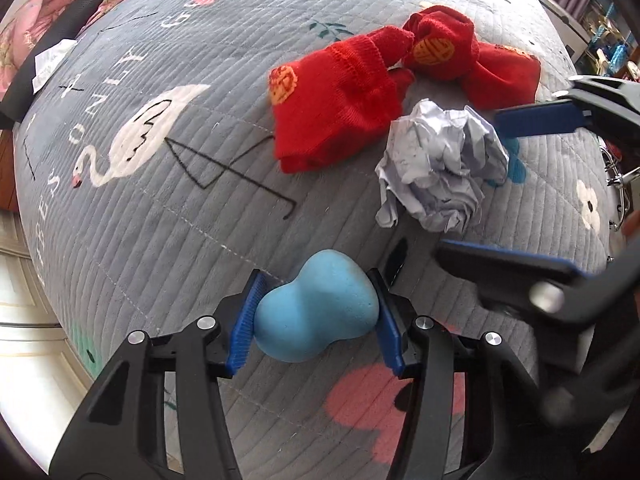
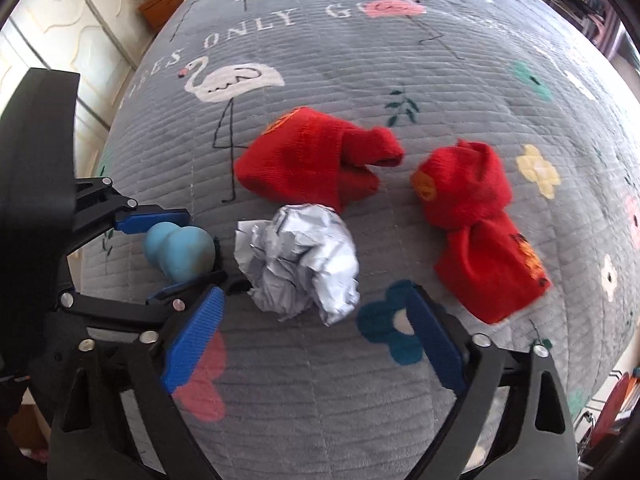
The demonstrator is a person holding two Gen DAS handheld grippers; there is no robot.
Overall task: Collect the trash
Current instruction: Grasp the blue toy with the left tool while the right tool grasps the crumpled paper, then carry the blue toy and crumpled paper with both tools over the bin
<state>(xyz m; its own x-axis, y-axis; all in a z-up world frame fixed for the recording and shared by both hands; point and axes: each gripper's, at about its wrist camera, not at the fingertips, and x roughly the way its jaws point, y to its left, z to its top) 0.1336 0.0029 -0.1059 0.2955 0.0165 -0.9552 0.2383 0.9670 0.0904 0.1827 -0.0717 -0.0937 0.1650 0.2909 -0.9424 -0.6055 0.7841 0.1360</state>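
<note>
left hand-held gripper [image 1: 316,316] clamping the blue sponge [image 1: 316,308], lower centre of frame, on the grey bedspread [image 1: 160,220]. right hand-held gripper [image 2: 316,332] spread wide, nearing the crumpled paper ball [image 2: 298,258] at mid frame, not yet touching. two red socks [image 2: 316,160] lying just beyond, likely not trash. step in hand: approaching the paper. next: advancing until both pads are flanking the ball, then closing gently.
</note>
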